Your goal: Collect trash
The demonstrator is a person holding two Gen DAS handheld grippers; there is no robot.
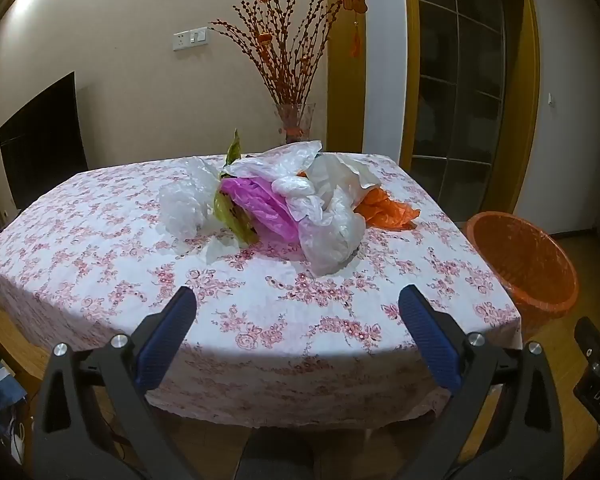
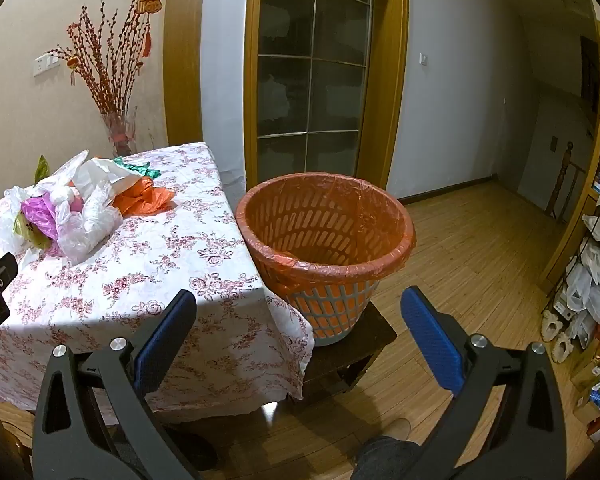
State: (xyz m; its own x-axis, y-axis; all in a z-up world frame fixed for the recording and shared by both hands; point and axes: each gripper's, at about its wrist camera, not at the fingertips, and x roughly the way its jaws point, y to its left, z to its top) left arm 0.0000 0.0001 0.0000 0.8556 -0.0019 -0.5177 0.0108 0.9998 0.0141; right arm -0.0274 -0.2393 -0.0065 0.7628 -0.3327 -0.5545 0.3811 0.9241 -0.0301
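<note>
Both grippers, left point(image 1: 298, 300) and right point(image 2: 299, 302), gape wide and hold nothing. Crumpled bags point(image 1: 284, 204) lie heaped on the table point(image 1: 100, 264); the lined bin point(image 2: 326, 248) stands just beside it.

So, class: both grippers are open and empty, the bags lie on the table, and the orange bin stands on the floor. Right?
Not quite: the bin stands on a dark stool, as the right wrist view shows. The rest holds.

Bags point(image 1: 284, 200) heaped on table point(image 1: 100, 264); bin point(image 2: 324, 240) on stool point(image 2: 364, 336) right of it
</note>
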